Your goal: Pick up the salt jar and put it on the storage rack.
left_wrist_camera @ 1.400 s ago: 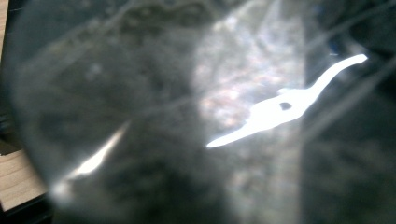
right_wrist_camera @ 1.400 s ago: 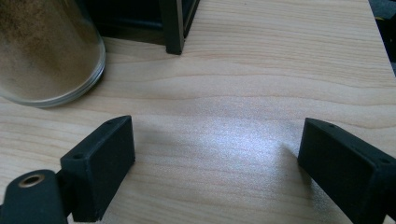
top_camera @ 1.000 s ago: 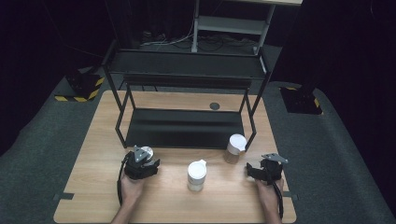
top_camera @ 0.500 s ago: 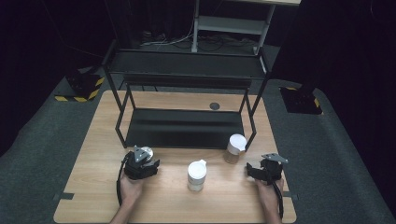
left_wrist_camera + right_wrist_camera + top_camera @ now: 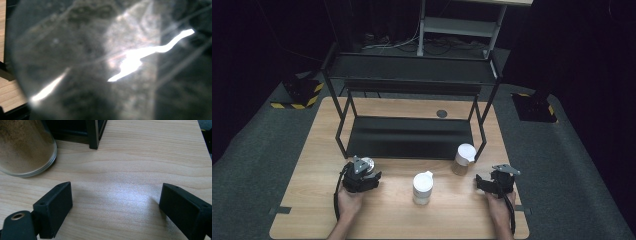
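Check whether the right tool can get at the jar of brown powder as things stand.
Probably yes. The right tool stands open and empty, the jar of brown powder is close ahead to one side, and bare table lies between.

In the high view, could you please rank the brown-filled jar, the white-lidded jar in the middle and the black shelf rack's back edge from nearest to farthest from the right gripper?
From the right gripper:
1. Brown-filled jar, just up and left of it, by the rack's front right leg.
2. White-lidded jar, farther left, mid-table.
3. Black shelf rack's back edge, far across the table.
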